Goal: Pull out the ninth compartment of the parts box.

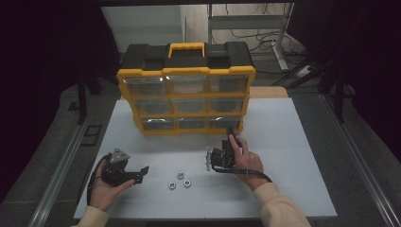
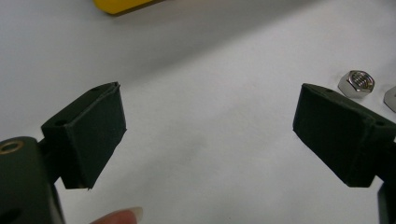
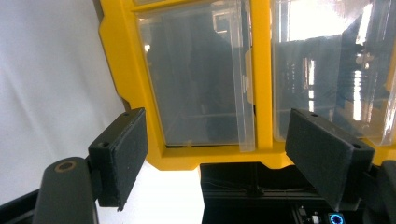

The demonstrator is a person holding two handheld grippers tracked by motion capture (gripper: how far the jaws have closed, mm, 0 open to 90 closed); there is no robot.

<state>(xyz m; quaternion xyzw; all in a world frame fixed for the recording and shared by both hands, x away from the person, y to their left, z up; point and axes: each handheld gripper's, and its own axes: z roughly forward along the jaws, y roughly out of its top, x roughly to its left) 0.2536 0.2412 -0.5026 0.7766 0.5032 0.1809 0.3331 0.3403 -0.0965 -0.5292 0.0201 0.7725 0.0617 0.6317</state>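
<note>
Upright at the far side of the white tabletop [image 1: 283,142] stands the yellow organizer case [image 1: 186,99], its clear drawers facing the person. Just in front of its bottom-right drawer [image 1: 224,122] the right gripper [image 1: 230,134] points at the case, its fingers [image 3: 121,154] spread wide on either side of that drawer's front, grasping nothing. Nearer the person, three steel nuts [image 1: 179,179] lie loose in a small cluster between the two hands. Left of them the left gripper [image 1: 143,171] rests in an upturned palm, fingers [image 2: 88,135] released and wide apart over bare tabletop, one nut [image 2: 356,83] just beyond a fingertip.
</note>
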